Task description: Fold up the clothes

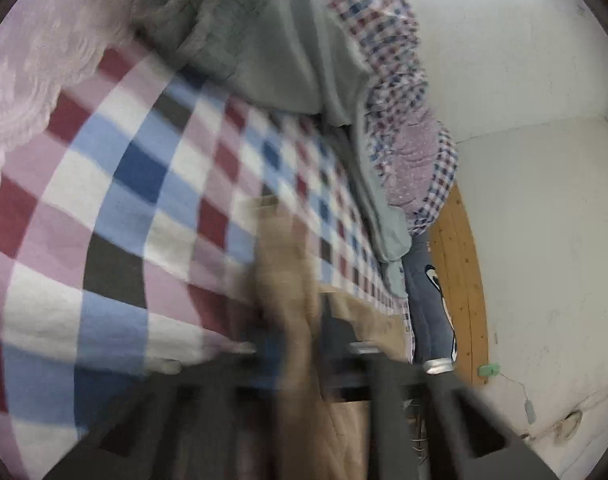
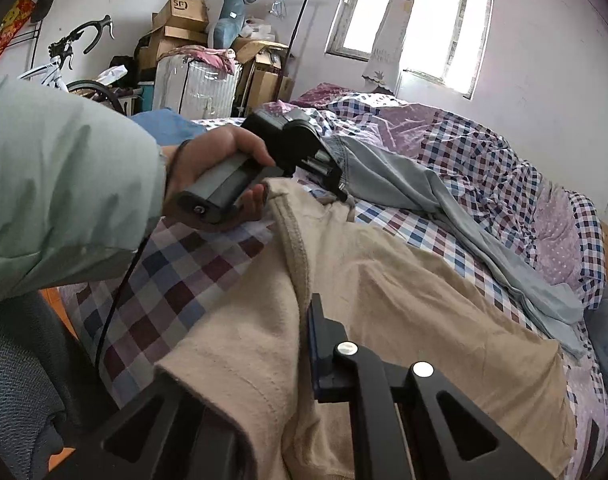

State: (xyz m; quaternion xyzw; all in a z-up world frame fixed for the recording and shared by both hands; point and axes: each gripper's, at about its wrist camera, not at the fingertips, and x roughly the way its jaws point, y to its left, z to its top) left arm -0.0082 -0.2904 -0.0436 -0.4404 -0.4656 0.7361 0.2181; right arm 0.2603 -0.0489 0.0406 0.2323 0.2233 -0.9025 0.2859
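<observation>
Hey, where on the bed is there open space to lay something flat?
Bare checked sheet between the sleeve and the beige garment; a smaller strip between the beige garment and grey garment. Crowded beyond: rumpled quilt.

Left wrist view: smeared throughout by motion blur; the left gripper (image 1: 304,316) is rendered as dark streaks, and the closing of its fingers on the tan garment (image 1: 288,280) cannot be confirmed there. The grey clothes (image 1: 264,40) are cut off by the top edge. Right wrist view: the tips of the left gripper (image 2: 341,192) are hidden at the tan garment's (image 2: 383,300) collar; contact cannot be told. The right gripper (image 2: 323,344) is partly buried in a fold, its fingertips concealed. The sleeve (image 2: 56,184) is cropped at the left edge. The bicycle (image 2: 64,60) is half hidden, and the box (image 2: 184,8) lettering is too small to read.
</observation>
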